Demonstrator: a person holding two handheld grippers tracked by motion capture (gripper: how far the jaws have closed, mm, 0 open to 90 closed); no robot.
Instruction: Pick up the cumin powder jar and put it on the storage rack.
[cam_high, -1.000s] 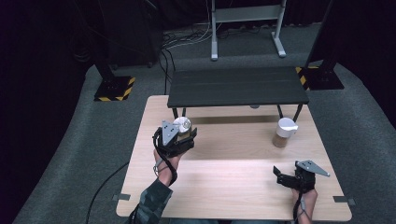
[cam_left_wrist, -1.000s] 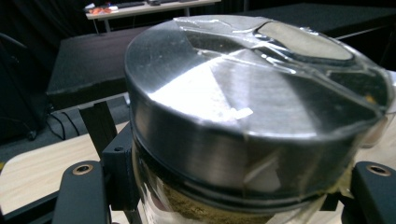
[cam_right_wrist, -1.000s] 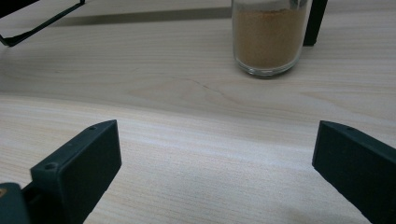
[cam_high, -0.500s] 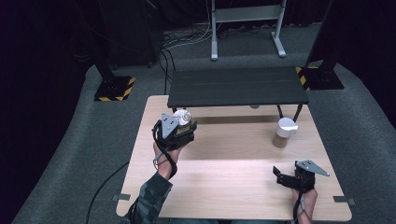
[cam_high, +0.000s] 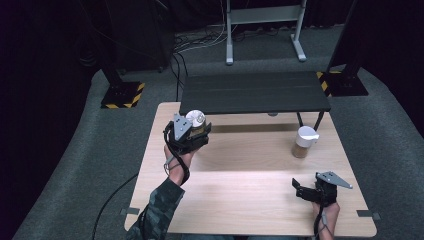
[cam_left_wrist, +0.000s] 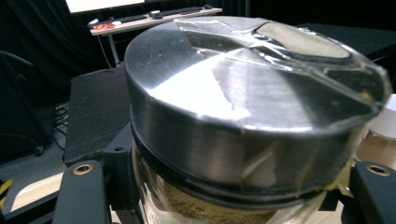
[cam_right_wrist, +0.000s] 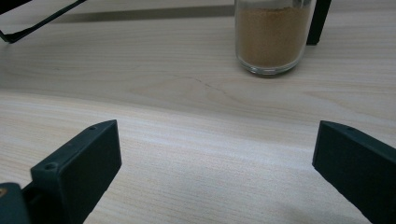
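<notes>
Gripping a glass jar (cam_high: 196, 125) with a silver metal lid, the left gripper (cam_high: 192, 136) has its two black jaws closed tight against the jar's sides, just below the lid. In the left gripper view the jar (cam_left_wrist: 252, 121) sits squarely between the jaws, and yellowish-brown powder shows through the glass under the lid. From the high view, this jar is held at the far left of the wooden table (cam_high: 240, 200), close to the front edge of a low black shelf (cam_high: 255, 92) that stands on the table's far side.

A second jar (cam_high: 303, 142), white-capped and holding tan powder, stands upright on the table at the right, near the shelf's leg and well apart from the first jar. The right gripper (cam_high: 305, 189) rests low over the near right corner of the table, its jaws spread wide with nothing between them; in the right gripper view the second jar (cam_right_wrist: 273, 35) stands ahead of it, across bare wood.

Pale wood grain covers the tabletop. Grey carpet, black stands with yellow-striped bases (cam_high: 122, 95) and cables lie in the dark room beyond
</notes>
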